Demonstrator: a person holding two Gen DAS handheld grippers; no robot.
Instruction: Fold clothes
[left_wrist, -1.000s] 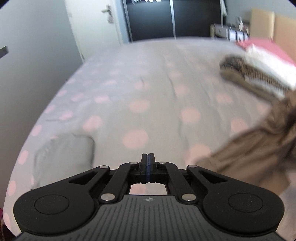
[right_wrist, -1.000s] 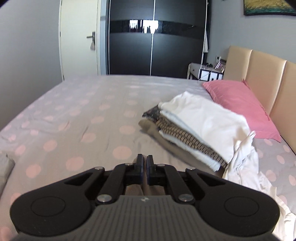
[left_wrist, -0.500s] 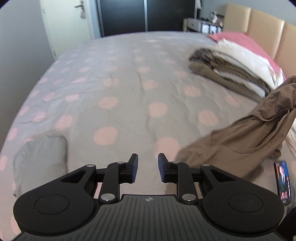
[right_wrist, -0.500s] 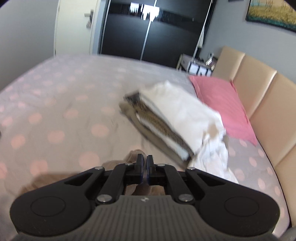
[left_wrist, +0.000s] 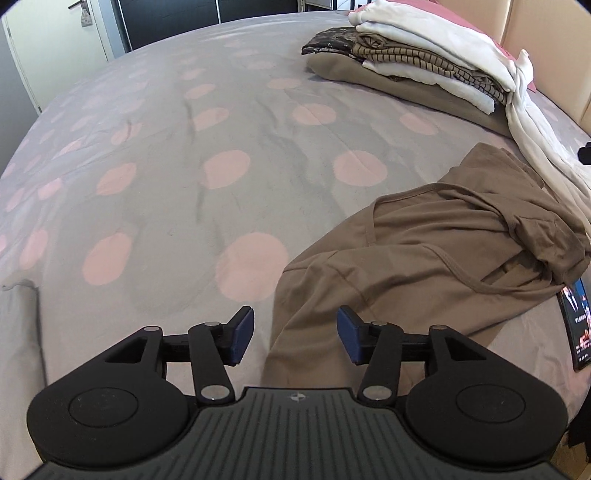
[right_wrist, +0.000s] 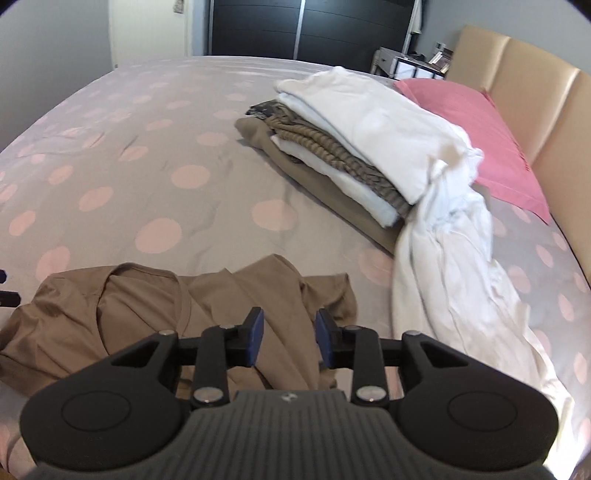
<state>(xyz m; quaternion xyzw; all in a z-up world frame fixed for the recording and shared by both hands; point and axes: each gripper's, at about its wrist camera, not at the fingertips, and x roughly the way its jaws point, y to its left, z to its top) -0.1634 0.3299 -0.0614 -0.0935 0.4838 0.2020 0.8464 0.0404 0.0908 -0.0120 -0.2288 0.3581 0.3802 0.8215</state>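
A brown T-shirt (left_wrist: 443, 251) lies crumpled on the spotted bed cover (left_wrist: 184, 147), collar showing. My left gripper (left_wrist: 295, 334) hovers low over the shirt's near left edge. Its jaws are opening wide, and the cloth lies under the gap without being pinched. In the right wrist view the same brown T-shirt (right_wrist: 147, 306) spreads to the left. My right gripper (right_wrist: 289, 336) is over a ridge of that cloth. Its jaws are opening, with the fold between them but free of the pads.
A stack of folded clothes (right_wrist: 332, 147) sits at mid-bed, with a loose white garment (right_wrist: 443, 258) trailing from it toward the near edge. Behind are a pink pillow (right_wrist: 472, 122) and a beige headboard (right_wrist: 517, 92). A phone (left_wrist: 576, 325) lies beside the shirt; a grey cloth (left_wrist: 18, 332) is at the left.
Both grippers have dropped toward the bed and gone from shut to open. The brown shirt, draped up at the right before, now lies slack on the cover.
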